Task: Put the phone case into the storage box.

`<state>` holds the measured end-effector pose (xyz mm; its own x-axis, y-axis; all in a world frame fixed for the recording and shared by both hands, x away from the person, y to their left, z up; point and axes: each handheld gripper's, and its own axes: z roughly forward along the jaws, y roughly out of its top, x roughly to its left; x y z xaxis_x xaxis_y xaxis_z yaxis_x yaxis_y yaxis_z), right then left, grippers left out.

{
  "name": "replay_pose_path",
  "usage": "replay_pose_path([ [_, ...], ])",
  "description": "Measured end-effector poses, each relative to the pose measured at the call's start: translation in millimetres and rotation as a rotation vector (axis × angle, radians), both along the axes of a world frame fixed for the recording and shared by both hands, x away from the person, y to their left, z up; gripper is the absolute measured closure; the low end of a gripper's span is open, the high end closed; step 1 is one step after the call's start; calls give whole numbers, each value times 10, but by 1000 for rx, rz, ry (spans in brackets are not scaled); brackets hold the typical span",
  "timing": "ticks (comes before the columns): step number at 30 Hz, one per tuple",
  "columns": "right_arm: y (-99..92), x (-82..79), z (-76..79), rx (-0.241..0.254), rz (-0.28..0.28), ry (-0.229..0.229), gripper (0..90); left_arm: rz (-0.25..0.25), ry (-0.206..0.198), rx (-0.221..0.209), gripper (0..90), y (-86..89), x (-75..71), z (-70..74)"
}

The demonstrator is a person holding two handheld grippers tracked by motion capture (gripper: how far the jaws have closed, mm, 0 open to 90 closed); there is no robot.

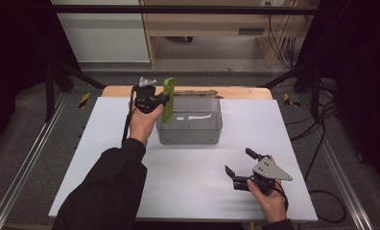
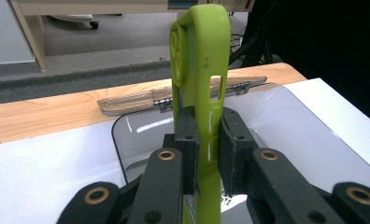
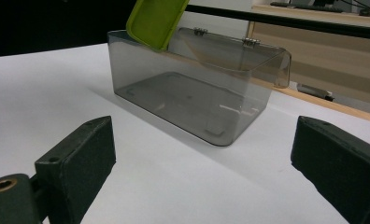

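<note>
1. The white rectangular table top (image 1: pixel 188 187) carries everything, with a bare wooden strip along its far edge.
2. A smoky transparent plastic box (image 1: pixel 190 129) sits just past the middle, toward twelve o'clock, its hinged clear lid (image 1: pixel 197 92) thrown open behind it.
3. The left gripper (image 1: pixel 163 99), at about eleven o'clock beside the box's left wall, is clenched on a lime-green soft plastic phone case (image 1: pixel 168 98); the case stands upright on edge over the box's left end.
4. In the left gripper view the case (image 2: pixel 202 93) rises between both pads, pinched at its sides.
5. The right gripper (image 1: pixel 239 161) rests at five o'clock, well apart from the box, jaws spread wide and holding nothing.
</note>
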<state>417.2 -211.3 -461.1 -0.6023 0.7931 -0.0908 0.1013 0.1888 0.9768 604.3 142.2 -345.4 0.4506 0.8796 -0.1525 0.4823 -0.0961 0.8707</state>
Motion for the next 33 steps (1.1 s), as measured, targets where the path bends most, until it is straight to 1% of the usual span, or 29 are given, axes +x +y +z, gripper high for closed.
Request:
replay_pose_path([
  [11, 0, 0, -5, -1, -3, 5, 59, 14, -1, 5, 794, 20, -12, -56],
  [14, 1, 1, -5, -4, -2, 5, 59, 23, -9, 15, 794, 30, -29, -57],
  [16, 0, 1, -6, -3, -3, 7, 59, 29, -26, 16, 794, 37, -42, -50],
  [20, 1, 4, -7, -3, -3, 8, 59, 51, -46, 52, 794, 43, -69, -39],
  [21, 2, 5, -8, -3, -3, 8, 59, 56, -44, 66, 794, 42, -75, -40],
  [25, 3, 5, -10, -4, -1, 11, 59, 64, -37, 92, 794, 16, -88, -57],
  [28, 3, 6, -10, -6, -1, 10, 59, 71, -37, 128, 794, -11, -90, -72],
  [33, 6, 10, -13, -7, 1, 13, 59, 80, -4, 147, 794, -33, -75, -119],
])
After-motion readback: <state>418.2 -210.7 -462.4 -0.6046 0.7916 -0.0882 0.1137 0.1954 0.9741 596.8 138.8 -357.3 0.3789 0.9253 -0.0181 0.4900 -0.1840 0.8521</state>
